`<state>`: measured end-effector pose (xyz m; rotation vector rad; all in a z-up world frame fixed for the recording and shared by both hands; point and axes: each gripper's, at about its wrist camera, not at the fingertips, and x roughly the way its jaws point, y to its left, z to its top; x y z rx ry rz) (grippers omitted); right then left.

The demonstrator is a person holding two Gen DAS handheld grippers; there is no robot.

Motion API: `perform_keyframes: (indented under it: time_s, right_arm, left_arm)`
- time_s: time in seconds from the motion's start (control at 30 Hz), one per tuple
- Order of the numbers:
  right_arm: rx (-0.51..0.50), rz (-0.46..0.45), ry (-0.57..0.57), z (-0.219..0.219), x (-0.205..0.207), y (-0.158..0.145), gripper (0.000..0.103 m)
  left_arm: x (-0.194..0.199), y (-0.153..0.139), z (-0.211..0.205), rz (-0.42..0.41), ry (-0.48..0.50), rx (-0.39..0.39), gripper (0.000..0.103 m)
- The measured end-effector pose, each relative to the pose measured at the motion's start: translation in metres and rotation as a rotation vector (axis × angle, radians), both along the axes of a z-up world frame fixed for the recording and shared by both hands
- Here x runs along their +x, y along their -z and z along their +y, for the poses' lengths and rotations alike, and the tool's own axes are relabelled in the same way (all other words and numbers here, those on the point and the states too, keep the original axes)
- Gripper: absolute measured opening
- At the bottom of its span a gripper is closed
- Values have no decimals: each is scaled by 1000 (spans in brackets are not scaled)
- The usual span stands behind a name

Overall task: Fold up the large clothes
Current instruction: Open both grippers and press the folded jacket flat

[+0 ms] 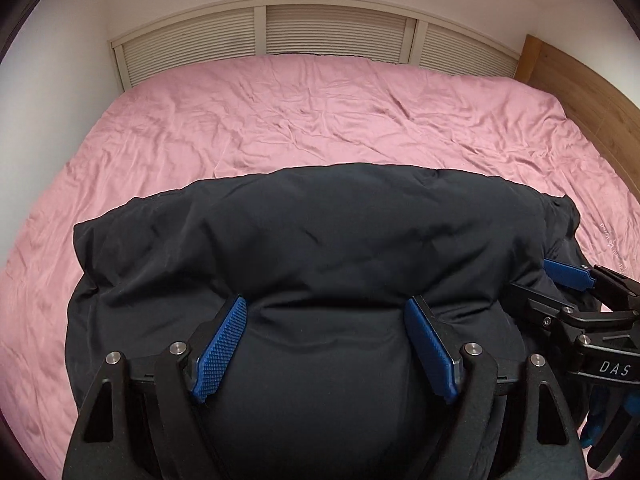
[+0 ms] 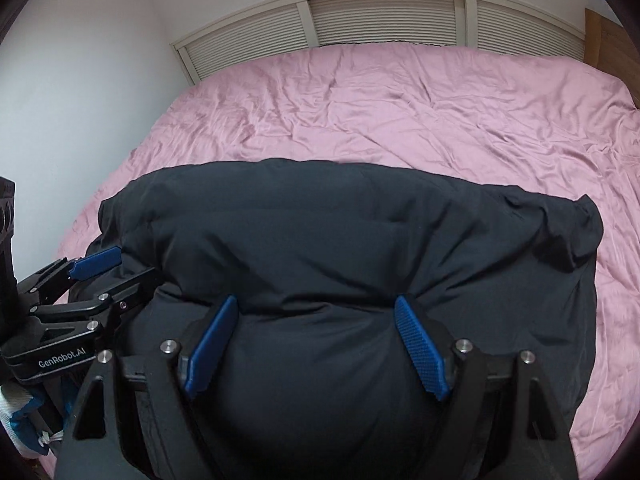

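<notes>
Closest in, the left gripper (image 1: 324, 344) is seen with its blue ribbed pads spread wide, a puffy bulge of the dark navy padded jacket (image 1: 320, 240) sitting between them, nothing actually pinched. Same deal for the right gripper (image 2: 316, 344): pads held wide apart, fabric bulging in the gap, no clamp on it. Each gripper can be spotted at the edge of the other's view, just beside the jacket's near edge. The jacket is laid out in a bunched, rounded heap on the near part of the bed, on the wrinkled pink bedsheet (image 1: 320, 120). Further back, a cream louvered headboard (image 1: 336, 28) is seen against the white wall, with a wooden panel (image 1: 580, 76) to its right.
</notes>
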<state>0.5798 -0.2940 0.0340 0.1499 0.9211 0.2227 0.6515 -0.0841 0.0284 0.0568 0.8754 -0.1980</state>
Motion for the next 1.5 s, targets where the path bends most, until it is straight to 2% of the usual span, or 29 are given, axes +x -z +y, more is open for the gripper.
perform_keyframes:
  time_s: [0.27, 0.57, 0.77, 0.93, 1.1, 1.2, 1.33, 1.4, 1.5]
  right_arm:
    - [-5, 70, 39, -11, 66, 37, 81]
    - [6, 128, 75, -15, 116, 73, 82]
    - [0, 164, 80, -15, 138, 91, 83]
    - [32, 211, 95, -24, 154, 86, 82]
    - [54, 203, 156, -55, 156, 71, 81]
    - [19, 215, 213, -84, 154, 69, 81]
    - [-32, 241, 284, -118, 149, 68, 81]
    - [-84, 263, 313, -134, 145, 66, 81]
    - [-88, 255, 350, -157, 131, 56, 81]
  left_arm:
    - [72, 36, -2, 90, -69, 14, 92]
    - [123, 72, -5, 189, -103, 24, 99]
    - [142, 85, -11, 220, -113, 61, 102]
    - [153, 80, -4, 273, -101, 25, 102]
    - [156, 58, 29, 285, -137, -47, 102]
    - [158, 55, 53, 306, -190, 18, 102]
    - [156, 54, 94, 342, -287, 50, 102]
    - [150, 49, 113, 329, -330, 111, 102]
    - [137, 36, 144, 304, -397, 155, 101]
